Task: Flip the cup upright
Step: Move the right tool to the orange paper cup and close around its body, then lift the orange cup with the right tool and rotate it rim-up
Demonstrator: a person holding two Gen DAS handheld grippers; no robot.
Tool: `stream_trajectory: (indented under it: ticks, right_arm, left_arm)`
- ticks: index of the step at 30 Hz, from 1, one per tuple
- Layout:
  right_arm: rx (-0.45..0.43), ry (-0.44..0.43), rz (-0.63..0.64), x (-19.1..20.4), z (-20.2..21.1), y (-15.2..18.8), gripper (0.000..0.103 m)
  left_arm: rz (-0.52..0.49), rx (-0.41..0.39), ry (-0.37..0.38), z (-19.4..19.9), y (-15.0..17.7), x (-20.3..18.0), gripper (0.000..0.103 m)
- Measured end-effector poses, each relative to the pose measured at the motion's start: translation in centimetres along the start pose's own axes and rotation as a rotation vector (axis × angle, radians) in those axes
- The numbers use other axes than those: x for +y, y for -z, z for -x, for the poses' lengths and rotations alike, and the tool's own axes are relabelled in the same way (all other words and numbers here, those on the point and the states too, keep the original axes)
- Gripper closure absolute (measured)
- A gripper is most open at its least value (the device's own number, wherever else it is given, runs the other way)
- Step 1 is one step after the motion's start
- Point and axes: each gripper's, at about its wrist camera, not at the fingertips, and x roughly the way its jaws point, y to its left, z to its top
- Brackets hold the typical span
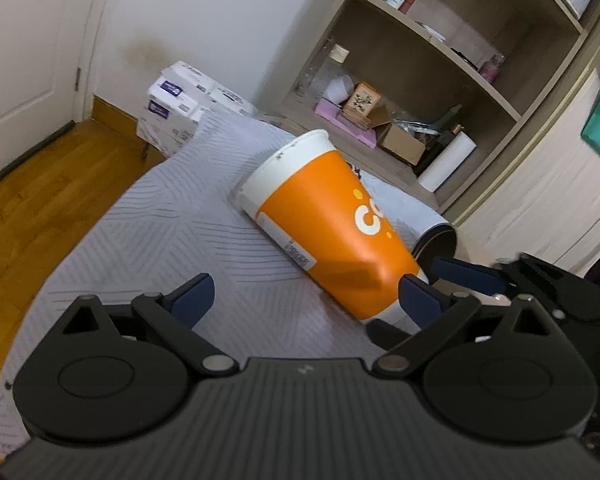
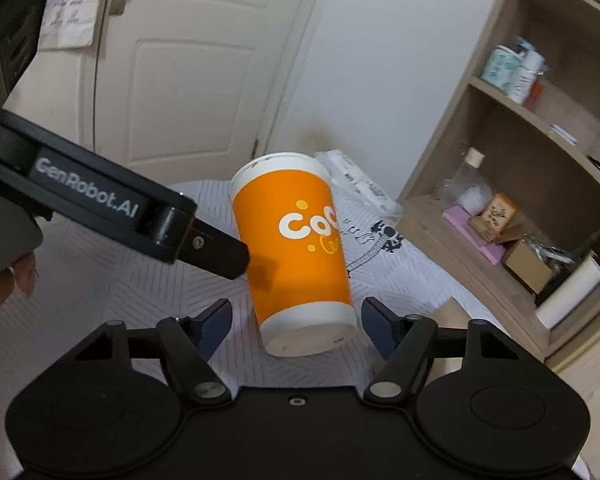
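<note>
An orange paper cup [image 1: 324, 220] with white lettering lies tilted on the grey patterned cloth [image 1: 140, 240], its white rim pointing away and its base toward me. In the right wrist view the cup [image 2: 296, 248] sits between the open fingers of my right gripper [image 2: 296, 324], base nearest the camera. My left gripper [image 1: 304, 296] is open; its right finger [image 1: 416, 296] touches the cup's side near the base. The left gripper's finger [image 2: 216, 252] shows in the right wrist view pressing the cup's left side.
A wooden shelf unit [image 1: 440, 92] with boxes, bottles and a paper roll stands at the right. White packages [image 1: 180, 104] are stacked by the wall. A white door [image 2: 172, 60] is behind. Wooden floor [image 1: 28, 200] lies left of the cloth-covered surface.
</note>
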Motion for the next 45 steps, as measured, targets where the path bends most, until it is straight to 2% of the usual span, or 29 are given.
stream_trajectory:
  ticks: [4, 6, 9, 11, 12, 14, 25, 32, 38, 40, 45]
  right_arm:
    - [0.016, 0.006, 0.058, -0.2, -1.6, -0.5, 0.028]
    - [0.026, 0.035, 0.036, -0.3, -2.5, -0.6, 0.023]
    - [0.024, 0.004, 0.007, -0.2, -2.9, -0.6, 0.024]
    - [0.017, 0.001, -0.009, 0.0, -2.9, -0.5, 0.026]
    - [0.018, 0.002, -0.012, 0.1, -2.9, -0.5, 0.031]
    - [0.014, -0.002, -0.019, 0.1, -2.8, -0.5, 0.031]
    - [0.011, 0.009, -0.091, 1.1, -0.1, 0.3, 0.031]
    - [0.029, 0.008, -0.17, 1.5, 3.7, 2.7, 0.031]
    - [0.057, -0.02, -0.248, 1.3, 6.9, 4.9, 0.031]
    - [0.074, -0.009, -0.283, 1.1, 7.5, 5.6, 0.031]
    - [0.126, 0.047, -0.388, 0.1, 8.1, 7.4, 0.031]
  left_arm:
    - [-0.003, -0.015, -0.005, -0.4, 0.1, -0.1, 0.004]
    - [0.01, -0.019, 0.0, -0.5, 0.1, 0.1, 0.004]
    - [0.037, -0.026, -0.003, -0.5, 0.2, 0.5, 0.004]
    - [0.049, -0.026, 0.0, -0.4, 0.3, 0.9, 0.004]
    - [0.054, -0.024, 0.002, -0.4, 0.3, 1.0, 0.004]
    - [0.058, -0.021, 0.009, -0.5, 0.2, 1.2, 0.004]
    - [0.059, 0.019, 0.043, -0.2, 1.1, 0.3, 0.004]
    - [0.043, 0.071, 0.067, 1.2, 2.7, -1.2, 0.004]
    - [0.004, 0.129, 0.123, 2.0, 4.2, -3.5, 0.004]
    - [0.005, 0.158, 0.144, 1.6, 4.7, -4.2, 0.004]
    - [-0.005, 0.193, 0.142, 0.6, 5.6, -5.6, 0.004]
